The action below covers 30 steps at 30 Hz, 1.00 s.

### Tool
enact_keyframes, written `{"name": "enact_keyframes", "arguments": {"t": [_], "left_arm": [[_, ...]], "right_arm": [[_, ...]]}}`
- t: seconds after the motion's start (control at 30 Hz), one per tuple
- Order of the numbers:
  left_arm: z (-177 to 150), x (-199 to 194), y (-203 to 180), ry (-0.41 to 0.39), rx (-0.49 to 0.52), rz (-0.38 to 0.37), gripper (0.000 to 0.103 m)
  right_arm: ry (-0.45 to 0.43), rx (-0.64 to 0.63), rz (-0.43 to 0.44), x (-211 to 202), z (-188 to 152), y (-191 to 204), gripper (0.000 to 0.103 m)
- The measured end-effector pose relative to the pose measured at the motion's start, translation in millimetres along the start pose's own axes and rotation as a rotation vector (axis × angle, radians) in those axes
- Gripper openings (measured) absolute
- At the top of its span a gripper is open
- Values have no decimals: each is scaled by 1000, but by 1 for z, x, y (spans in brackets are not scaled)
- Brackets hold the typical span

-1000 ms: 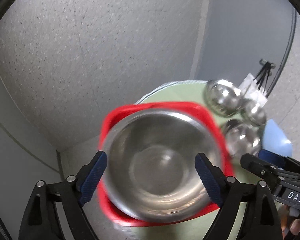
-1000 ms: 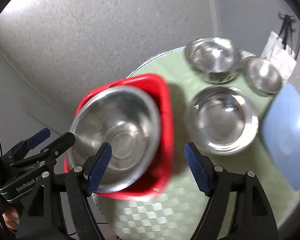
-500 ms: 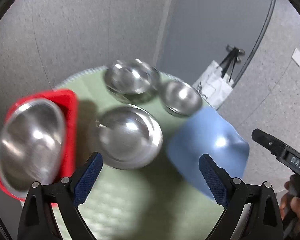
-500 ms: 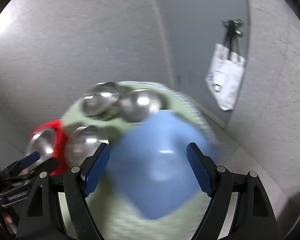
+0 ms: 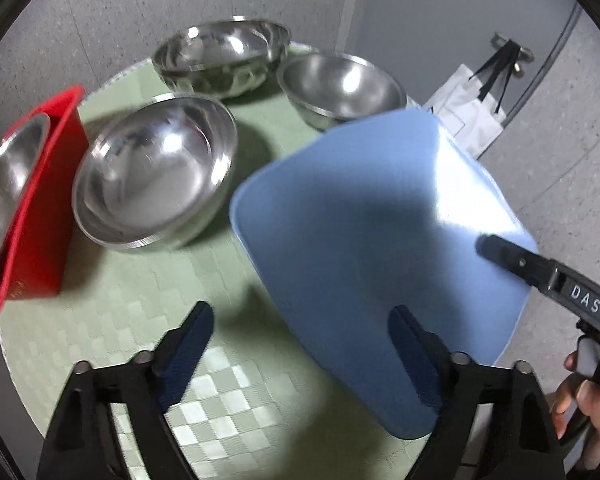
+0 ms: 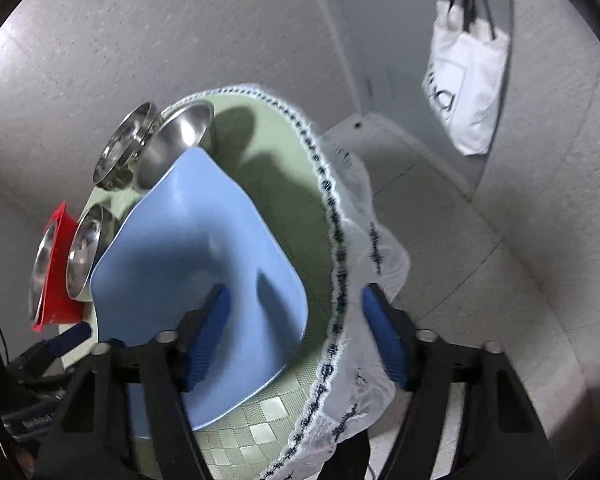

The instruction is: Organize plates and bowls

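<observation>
A blue square plate (image 5: 379,220) lies on the right side of the green checked table mat (image 5: 132,320). My left gripper (image 5: 301,352) hovers over the plate's near corner, which lies between its closing jaws; the pads do not press on it. My right gripper (image 6: 296,340) straddles the right edge of the blue plate (image 6: 196,248), one finger above the plate and the other past the table edge, jaws closing with no pad pressing. Three steel bowls (image 5: 152,176) (image 5: 220,56) (image 5: 339,84) stand behind the plate. A red bin (image 5: 48,200) at the left holds another steel bowl (image 5: 4,184).
The round table has a white lace cloth edge (image 6: 339,240) hanging over grey floor. A white bag (image 5: 467,112) hangs on the wall behind. A person's hand (image 5: 579,396) holds the right gripper at the lower right of the left wrist view.
Both grippers have swung right, from above the red bin with its bowl to the blue plate, and dropped closer to it. Both sets of jaws stand narrower than before.
</observation>
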<state>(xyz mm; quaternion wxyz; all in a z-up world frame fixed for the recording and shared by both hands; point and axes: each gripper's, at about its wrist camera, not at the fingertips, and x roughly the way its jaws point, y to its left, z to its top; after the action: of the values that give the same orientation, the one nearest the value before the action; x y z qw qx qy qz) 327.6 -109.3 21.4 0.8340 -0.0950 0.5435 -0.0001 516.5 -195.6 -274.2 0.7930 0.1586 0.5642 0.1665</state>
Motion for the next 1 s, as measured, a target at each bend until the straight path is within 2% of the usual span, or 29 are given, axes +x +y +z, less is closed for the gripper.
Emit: {"name": "enact_keyframes", "arguments": {"t": [0.03,0.07,0.1,0.17,0.2,0.23,0.27,0.3,0.33,0.37,0.4,0.47,0.53,0.63,0.7,0.73,0.8,0.87,0.9,0.97,1.0], "left_arm": [[-5,-1,-3,14,-6,-6,69],[-4,1,-2,28,-12,-15,64],[5,8,-2,39,-12,-21,57],[-1,4,-8,40,-13,-64,47],[-5,-1,-9,37,-10,-80,35],[-8,-7,-11,34,3,-93,30],[-8,-7,-4,30,41,-131,30],[-14,-20,-5,10,56,-122,28],[-7,-11,-6,1,63,-123,26],[-10,-18,-3,-8,64,-138,24],[2,-5,-2,-9,63,-149,23],[-5,-31,8,-24,79,-183,22],[6,-21,8,-44,98,-197,22],[7,-38,3,-87,132,-234,22],[-1,-73,17,-124,141,-272,22],[11,-65,26,-133,144,-283,22],[9,-94,45,-160,147,-306,22],[19,-112,72,-185,138,-315,22],[29,-108,84,-193,132,-317,22],[25,-136,116,-216,117,-306,22],[31,-136,132,-225,108,-301,22]], "right_arm": [[9,-2,23,2,-2,0,46],[17,-2,42,4,-4,-1,31],[24,1,63,5,-4,-3,21],[30,8,110,10,-4,-8,16],[34,8,117,10,-4,-8,15],[38,6,125,9,-4,-8,14],[38,6,136,7,-8,-6,13],[39,0,132,5,-9,-5,13],[37,-8,131,5,-7,-7,13],[32,-14,126,2,-6,-9,12],[26,-13,121,-1,-7,-7,13],[11,-9,122,-5,-3,-13,13],[-17,-10,116,-15,-2,-13,13],[-69,-15,96,-36,-4,-1,13],[-104,-22,86,-51,-6,14,13],[-126,-25,83,-59,-7,23,13],[-161,-36,73,-71,-7,44,13],[-190,-49,69,-78,-8,70,13],[-205,-66,68,-79,-8,88,13],[-221,-80,73,-77,-7,114,13],[-228,-90,83,-73,-7,133,14]]}}
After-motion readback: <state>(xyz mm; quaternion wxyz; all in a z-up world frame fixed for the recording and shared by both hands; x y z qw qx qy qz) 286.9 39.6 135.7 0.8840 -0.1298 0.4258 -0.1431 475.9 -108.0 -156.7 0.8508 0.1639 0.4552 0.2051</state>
